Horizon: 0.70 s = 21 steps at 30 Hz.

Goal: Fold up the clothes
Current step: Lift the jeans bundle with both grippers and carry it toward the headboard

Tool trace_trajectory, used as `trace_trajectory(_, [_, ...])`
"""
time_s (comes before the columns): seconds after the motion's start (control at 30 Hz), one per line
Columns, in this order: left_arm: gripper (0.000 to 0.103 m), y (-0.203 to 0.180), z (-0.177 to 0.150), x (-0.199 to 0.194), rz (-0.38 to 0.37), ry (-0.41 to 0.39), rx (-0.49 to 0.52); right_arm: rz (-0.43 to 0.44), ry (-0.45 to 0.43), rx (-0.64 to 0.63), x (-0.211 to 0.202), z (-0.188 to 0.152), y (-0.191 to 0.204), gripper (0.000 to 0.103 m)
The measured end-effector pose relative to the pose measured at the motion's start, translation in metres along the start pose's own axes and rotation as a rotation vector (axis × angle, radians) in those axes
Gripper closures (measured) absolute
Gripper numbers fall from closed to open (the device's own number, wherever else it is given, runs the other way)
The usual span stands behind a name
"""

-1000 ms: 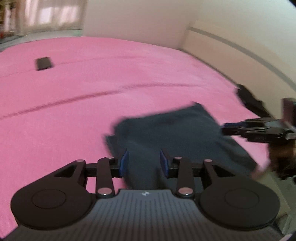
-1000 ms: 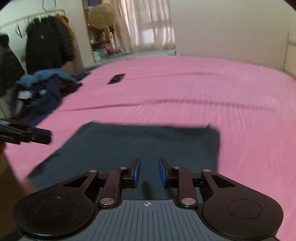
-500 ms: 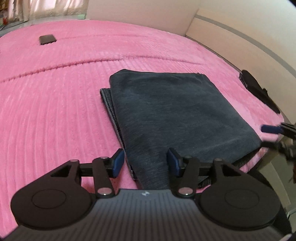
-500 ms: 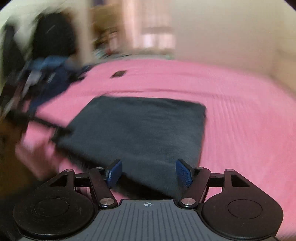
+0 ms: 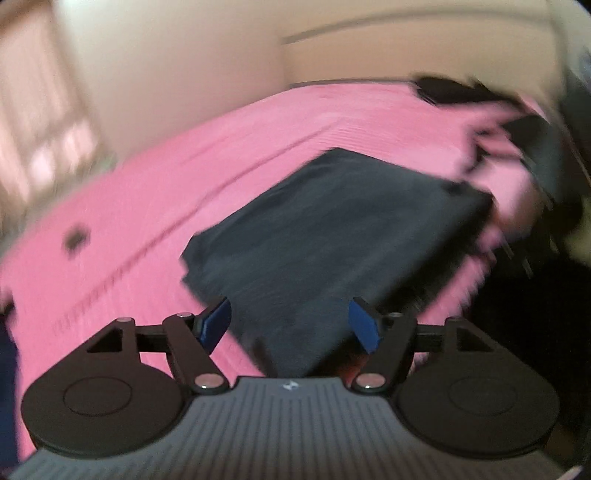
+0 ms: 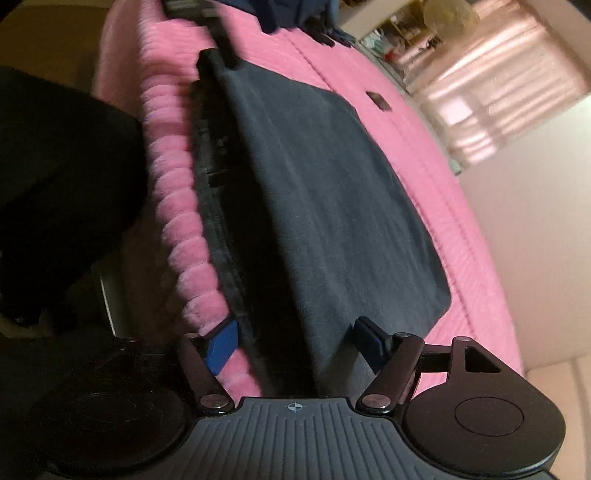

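A dark grey folded garment (image 5: 332,236) lies flat on the pink bed cover (image 5: 147,206), close to the bed's near edge. My left gripper (image 5: 290,326) is open, its blue pads either side of the garment's near corner, nothing held. The left wrist view is blurred and tilted. In the right wrist view the same garment (image 6: 325,192) runs away from me along the bed edge. My right gripper (image 6: 297,341) is open at its near end, one pad over the ribbed pink edge (image 6: 177,229), the other over the cloth. The other gripper (image 6: 218,40) shows at the garment's far end.
A small dark flat object (image 6: 378,100) lies on the cover beyond the garment, also in the left wrist view (image 5: 75,238). Dark clothes (image 6: 295,14) are piled at the far end of the bed. A dark shape (image 6: 55,177) stands beside the bed. Curtained window (image 6: 480,96) behind.
Both grippers have opened wider and rolled sideways, dropping toward the garment's ends at the bed edge. The garment has stayed folded flat.
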<state>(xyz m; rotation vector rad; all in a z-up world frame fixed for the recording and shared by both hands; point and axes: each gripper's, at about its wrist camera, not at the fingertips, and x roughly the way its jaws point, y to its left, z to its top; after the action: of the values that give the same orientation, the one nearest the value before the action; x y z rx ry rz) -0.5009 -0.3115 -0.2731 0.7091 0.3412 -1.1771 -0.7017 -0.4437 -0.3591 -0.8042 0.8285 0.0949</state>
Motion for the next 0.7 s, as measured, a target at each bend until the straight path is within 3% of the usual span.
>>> trace_trajectory(0.03, [0.034,-0.012,0.0,-0.001,0.002,-0.001,0.075,0.008,-0.001,0.022,0.0,0.001,-0.006,0.06])
trace_trajectory(0.07, [0.034,-0.023,-0.001,0.0,0.009,-0.001,0.14,0.012,-0.009,0.053,-0.001,0.003,-0.014,0.065])
trace_trajectory(0.17, [0.031,-0.056,-0.003,0.007,0.046,0.003,0.316,0.019,-0.038,0.125,-0.014,0.012,-0.034,0.068])
trace_trajectory(0.37, [0.032,-0.089,-0.01,0.05,0.215,0.054,0.517,0.018,-0.081,0.187,-0.034,0.015,-0.05,0.069])
trace_trajectory(0.4, [0.038,-0.091,-0.012,0.058,0.234,0.075,0.539,0.018,-0.078,0.184,-0.033,0.015,-0.048,0.069])
trace_trajectory(0.43, [0.057,-0.091,-0.014,0.066,0.252,0.099,0.558,0.017,-0.077,0.179,-0.032,0.016,-0.047,0.069])
trace_trajectory(0.5, [0.065,-0.086,-0.014,0.069,0.249,0.108,0.538,0.007,-0.08,0.164,-0.03,0.016,-0.042,0.068])
trace_trajectory(0.57, [0.071,-0.078,-0.01,0.067,0.224,0.109,0.5,-0.021,-0.085,0.142,-0.028,0.011,-0.031,0.053])
trace_trajectory(0.6, [0.072,-0.074,-0.006,0.066,0.212,0.111,0.486,-0.055,-0.088,0.134,-0.029,0.008,-0.026,0.029])
trace_trajectory(0.63, [0.073,-0.07,-0.004,0.066,0.197,0.115,0.475,-0.082,-0.093,0.127,-0.03,0.004,-0.021,0.018])
trace_trajectory(0.7, [0.073,-0.062,0.002,0.065,0.165,0.123,0.449,-0.082,-0.094,0.108,-0.028,0.003,-0.012,0.018])
